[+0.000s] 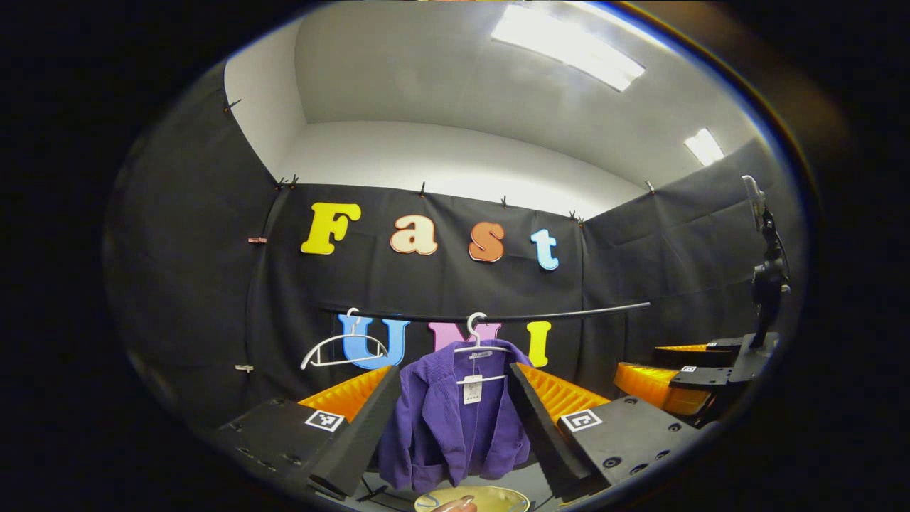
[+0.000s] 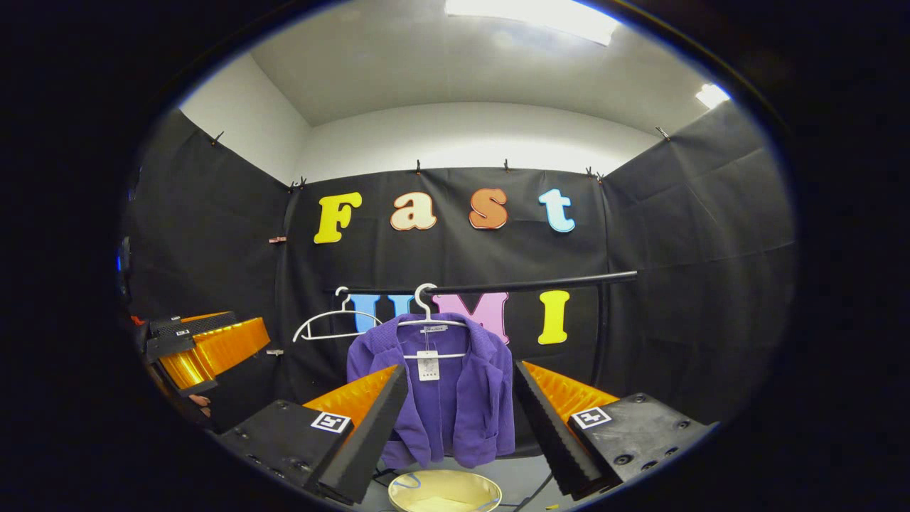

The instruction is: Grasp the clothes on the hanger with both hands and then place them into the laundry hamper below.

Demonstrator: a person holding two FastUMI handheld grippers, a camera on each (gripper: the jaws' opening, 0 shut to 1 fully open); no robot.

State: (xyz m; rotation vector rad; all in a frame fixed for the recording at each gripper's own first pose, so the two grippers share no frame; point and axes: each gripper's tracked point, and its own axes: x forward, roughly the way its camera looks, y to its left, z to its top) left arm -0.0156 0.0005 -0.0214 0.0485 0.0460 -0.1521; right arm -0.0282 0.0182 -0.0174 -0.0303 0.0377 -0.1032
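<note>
The purple knit jacket [image 1: 455, 419] on its white hanger [image 1: 478, 343] hangs lengthwise, dead ahead — beyond both spread-jawed grippers, left gripper [image 1: 455, 434] and right gripper [image 2: 458, 427], neither touching it.

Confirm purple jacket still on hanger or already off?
On. The purple jacket hangs from the white hanger on the rail, above the hamper; both grippers open, apart from it.

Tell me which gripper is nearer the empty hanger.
Left, likely. The empty hanger hangs just ahead-left of the left gripper; the right gripper sits farther right.
</note>
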